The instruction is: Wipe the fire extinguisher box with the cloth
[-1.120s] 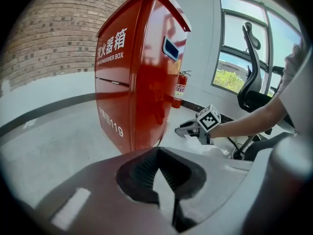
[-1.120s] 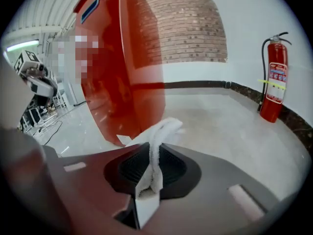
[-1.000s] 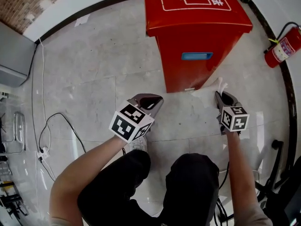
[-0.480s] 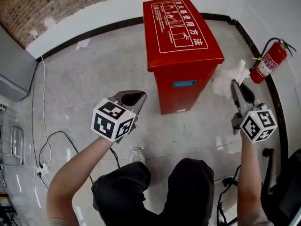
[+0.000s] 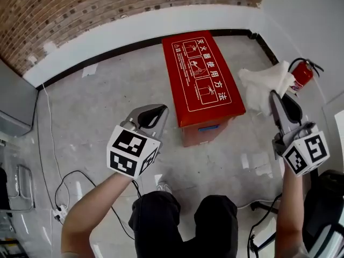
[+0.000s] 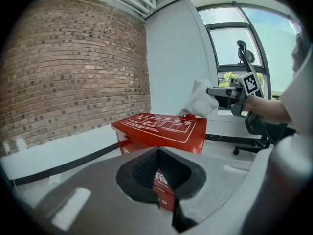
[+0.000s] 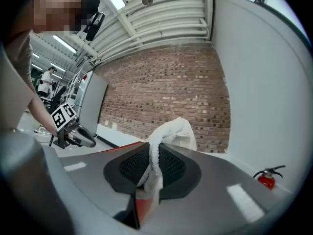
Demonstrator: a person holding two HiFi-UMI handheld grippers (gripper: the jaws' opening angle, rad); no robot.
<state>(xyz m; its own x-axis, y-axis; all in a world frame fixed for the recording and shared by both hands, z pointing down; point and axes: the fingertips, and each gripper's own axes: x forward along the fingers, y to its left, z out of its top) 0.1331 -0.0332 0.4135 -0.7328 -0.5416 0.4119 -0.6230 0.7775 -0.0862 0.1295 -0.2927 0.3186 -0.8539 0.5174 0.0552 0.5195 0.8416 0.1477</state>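
The right gripper (image 5: 275, 98), clamped on the cloth (image 5: 264, 81), hangs at 3 o'clock of the box (image 5: 200, 77), whose lid runs 12 to 6, while the left gripper (image 5: 152, 113), jaws slightly apart and empty, waits at 8.

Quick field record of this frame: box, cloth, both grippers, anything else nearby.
box: red fire extinguisher box, standing on the floor
cloth: white cloth, held up to the right of the box, not on its lid
right gripper: shut on the cloth
left gripper: open, empty, short of the box
nearby: fire extinguisher by the wall
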